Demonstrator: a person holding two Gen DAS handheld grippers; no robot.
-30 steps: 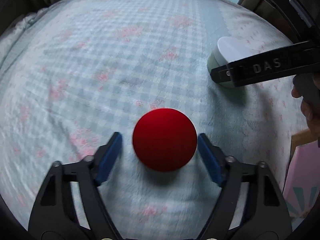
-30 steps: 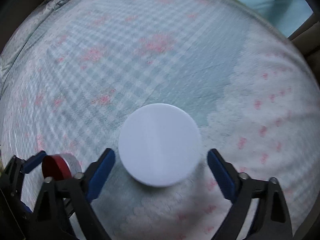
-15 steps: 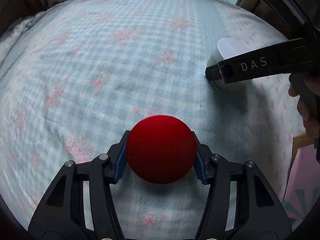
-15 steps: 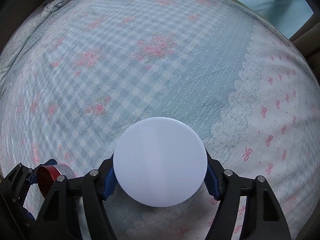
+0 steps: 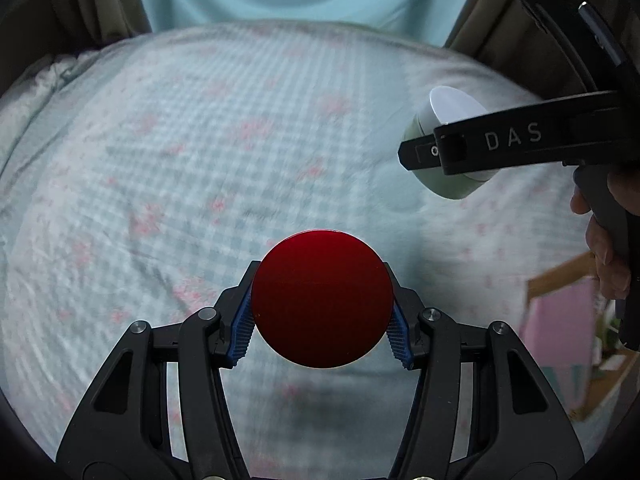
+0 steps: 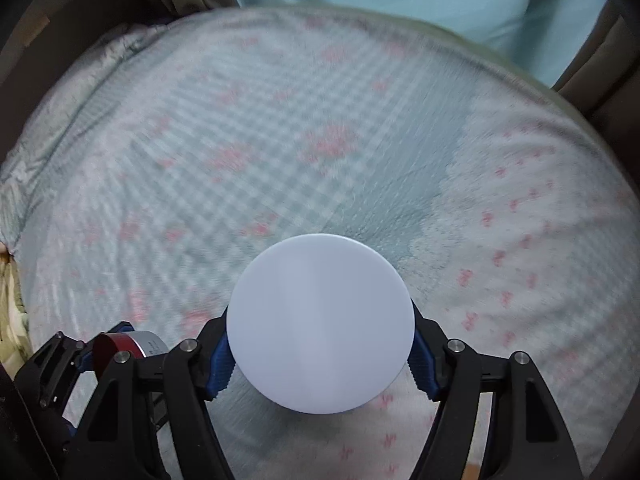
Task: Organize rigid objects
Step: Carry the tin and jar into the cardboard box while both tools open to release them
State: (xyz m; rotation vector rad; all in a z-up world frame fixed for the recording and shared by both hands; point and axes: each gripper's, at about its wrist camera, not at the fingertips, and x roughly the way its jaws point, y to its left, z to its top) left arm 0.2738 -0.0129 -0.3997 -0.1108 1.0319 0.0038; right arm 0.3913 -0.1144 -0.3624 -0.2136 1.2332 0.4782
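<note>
Blue finger pads (image 5: 242,330) of the left gripper (image 5: 322,330) clamp a red-lidded tin (image 5: 322,299); the right gripper (image 6: 320,360) grasps a white-lidded jar (image 6: 320,324). Both hang above the blurred checked bedspread (image 6: 280,152), lids hiding their bodies.

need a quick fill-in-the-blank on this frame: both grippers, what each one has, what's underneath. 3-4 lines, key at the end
1. The left gripper is clamped on a jar with a ____ lid.
2. The right gripper holds a jar with a ____ lid.
3. Both jars are held above a checked, flowered ____.
4. The letters printed on the right gripper's side read ____.

Missing words: red; white; blanket; DAS
</note>
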